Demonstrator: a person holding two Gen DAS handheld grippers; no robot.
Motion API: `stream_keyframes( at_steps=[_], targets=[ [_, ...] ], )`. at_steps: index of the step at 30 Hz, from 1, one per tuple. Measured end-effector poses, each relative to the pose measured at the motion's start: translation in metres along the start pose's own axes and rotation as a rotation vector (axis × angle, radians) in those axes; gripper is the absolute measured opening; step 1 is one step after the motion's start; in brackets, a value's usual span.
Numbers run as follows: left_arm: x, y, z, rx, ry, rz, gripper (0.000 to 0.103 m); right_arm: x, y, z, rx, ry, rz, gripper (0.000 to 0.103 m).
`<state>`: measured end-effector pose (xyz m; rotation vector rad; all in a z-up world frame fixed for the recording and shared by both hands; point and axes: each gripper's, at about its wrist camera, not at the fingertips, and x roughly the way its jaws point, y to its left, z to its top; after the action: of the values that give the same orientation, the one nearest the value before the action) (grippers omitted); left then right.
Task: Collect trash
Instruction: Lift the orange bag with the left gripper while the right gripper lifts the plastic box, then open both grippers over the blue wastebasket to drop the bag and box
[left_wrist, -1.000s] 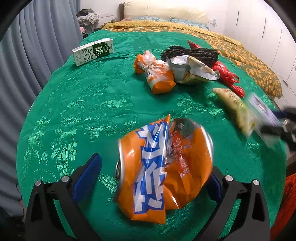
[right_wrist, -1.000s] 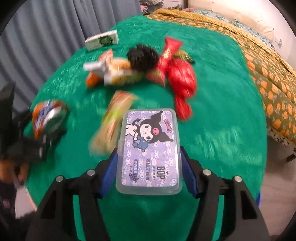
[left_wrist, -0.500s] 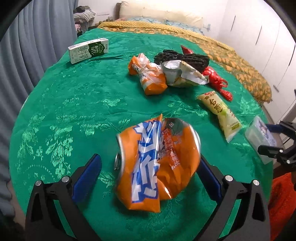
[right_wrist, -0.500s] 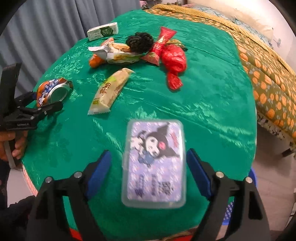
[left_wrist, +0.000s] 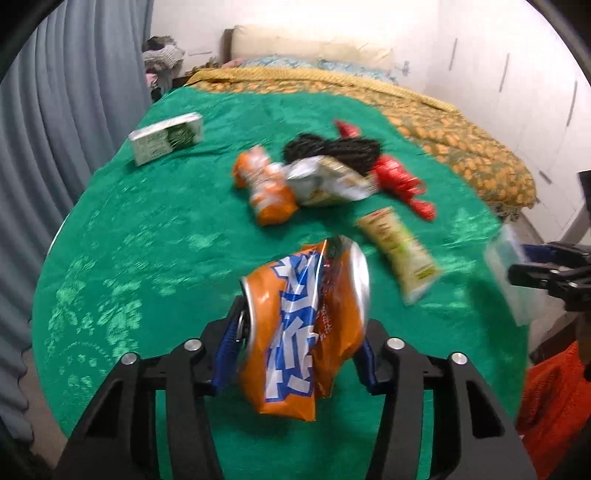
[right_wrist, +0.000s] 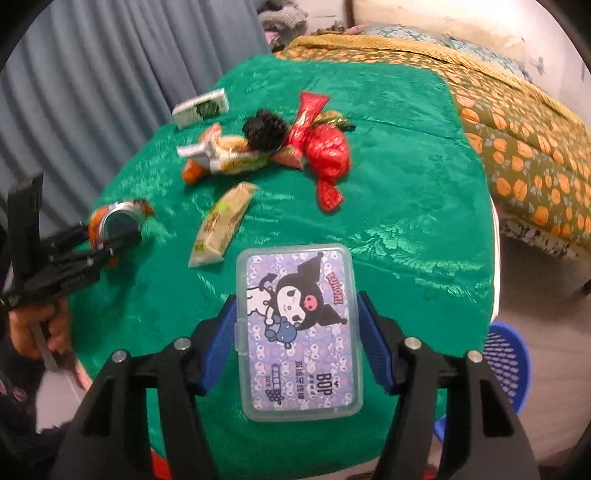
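Trash lay across the green-covered bench (left_wrist: 155, 229), and you already had two pieces of it clamped. Your left tool (left_wrist: 299, 347) had just closed its blue pads on the crushed orange can (left_wrist: 303, 325), which sat between them with its wrapper hanging below. Your right tool (right_wrist: 297, 328) had just narrowed too, and its pads pressed the long sides of the clear plastic box (right_wrist: 297, 328) with the cartoon label. What was inside that box could not be told through the printed lid.

Farther out on the cloth lay the yellow-green snack packet (left_wrist: 399, 251), on its own. Beyond it sat a cluster: the orange wrapper (left_wrist: 267, 186), the silver foil bag (left_wrist: 328, 179), the black knitted thing (left_wrist: 332, 149) and the red wrappers (left_wrist: 400, 181), touching one another. The green and white carton (left_wrist: 166, 138) lay apart, near the far left edge by the grey curtain (left_wrist: 55, 110).

Only the right wrist view showed the blue mesh basket (right_wrist: 506, 365) on the floor beside the bench, and its contents could not be made out. That view also showed your left hand (right_wrist: 37, 325) gripping the tool's handle at the bench's edge, and the can's round end. The left wrist view showed your right tool from the side, at the bench's right edge, with the box blurred in it. Both tools pointed steeply down over the near rim. Behind the bench was a bed (left_wrist: 443, 122) with an orange-patterned cover.
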<state>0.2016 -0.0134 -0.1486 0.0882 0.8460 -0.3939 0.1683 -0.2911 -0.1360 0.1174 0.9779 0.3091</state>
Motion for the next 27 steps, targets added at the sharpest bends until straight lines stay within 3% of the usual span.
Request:
stream_keyframes(
  at_steps=[9, 15, 21, 27],
  targets=[
    [-0.009, -0.078, 0.026, 0.031, -0.038, -0.154, 0.047, -0.046, -0.060, -0.006, 0.151, -0.102, 0.086, 0.061],
    [-0.002, -0.171, 0.045, 0.109, -0.013, -0.314, 0.048, -0.086, -0.143, -0.023, 0.258, -0.155, -0.047, 0.061],
    [0.030, -0.280, 0.054, 0.161, 0.089, -0.457, 0.052, -0.093, -0.220, -0.056, 0.337, -0.141, -0.234, 0.061],
    [0.094, -0.381, 0.044, 0.223, 0.206, -0.480, 0.054, -0.084, -0.291, -0.089, 0.489, -0.126, -0.294, 0.061]
  ],
)
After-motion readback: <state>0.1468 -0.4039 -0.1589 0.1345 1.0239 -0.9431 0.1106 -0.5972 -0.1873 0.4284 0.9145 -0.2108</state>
